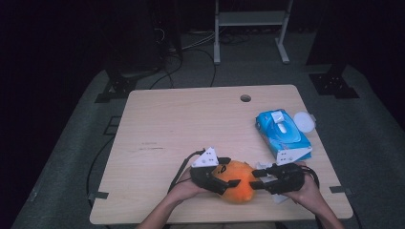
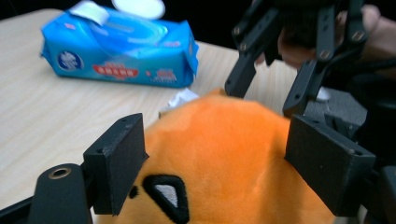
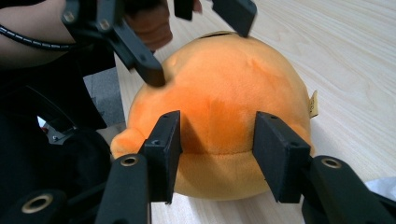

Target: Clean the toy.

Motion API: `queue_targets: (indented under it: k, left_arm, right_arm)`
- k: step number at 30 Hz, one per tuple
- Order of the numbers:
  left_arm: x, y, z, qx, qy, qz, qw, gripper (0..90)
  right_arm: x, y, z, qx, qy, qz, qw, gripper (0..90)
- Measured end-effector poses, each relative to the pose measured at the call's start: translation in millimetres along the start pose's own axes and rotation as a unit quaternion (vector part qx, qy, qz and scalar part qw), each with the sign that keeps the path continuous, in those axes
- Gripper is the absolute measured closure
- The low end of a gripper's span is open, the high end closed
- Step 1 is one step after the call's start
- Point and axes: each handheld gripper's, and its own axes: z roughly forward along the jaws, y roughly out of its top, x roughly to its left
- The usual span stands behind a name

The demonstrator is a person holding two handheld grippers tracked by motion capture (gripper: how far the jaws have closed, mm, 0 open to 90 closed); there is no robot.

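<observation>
The orange plush toy lies on the wooden table, at the near edge and slightly right of centre. It is round, with a black-outlined eye marking visible in the left gripper view and a small tan label on 1 side in the right gripper view.

The left gripper meets the toy from the left. In the left gripper view, its 2 black jaws flank the toy's upper body; the left pad lies against the plush, and the right pad sits at the toy's edge. Whether the pads are pressing or merely resting cannot be determined.

The right gripper meets the toy from the right. In the right gripper view, its 2 jaws stand apart in front of the toy's lower half, with orange plush showing in the gap between them. The pads are at or just short of the surface; a firm grasp cannot be confirmed.

A blue pack of wet wipes lies on the right side of the table, farther away than the toy. A round white lid sits just beside it on its far right. A crumpled white tissue rests between the pack and the toy.
</observation>
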Motion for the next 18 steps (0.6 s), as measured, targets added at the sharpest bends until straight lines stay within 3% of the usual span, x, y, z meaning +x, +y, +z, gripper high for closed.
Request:
queue_targets:
  k: [4,9,13,18]
  left_arm:
    - [-0.9,-6.2,6.3,0.002,0.009,-0.014,0.9999,19.1]
    - [-3.6,-10.2,9.9,0.012,0.006,-0.013,0.9998,21.2]
    - [-9.0,-10.6,9.8,0.011,0.014,0.011,0.9998,33.1]
    - [-11.6,-9.3,8.3,0.011,0.013,0.015,0.9998,47.5]
  right_arm:
    - [-1.6,-1.9,-0.8,0.003,-0.01,0.002,0.9999,50.5]
    - [-3.7,-2.0,-5.1,-0.002,-0.011,0.01,0.9999,49.9]
    - [-6.8,-1.7,-9.7,-0.024,-0.017,0.023,0.9993,49.5]
    - [-12.2,-4.4,-16.4,-0.054,-0.045,0.04,0.9967,49.1]
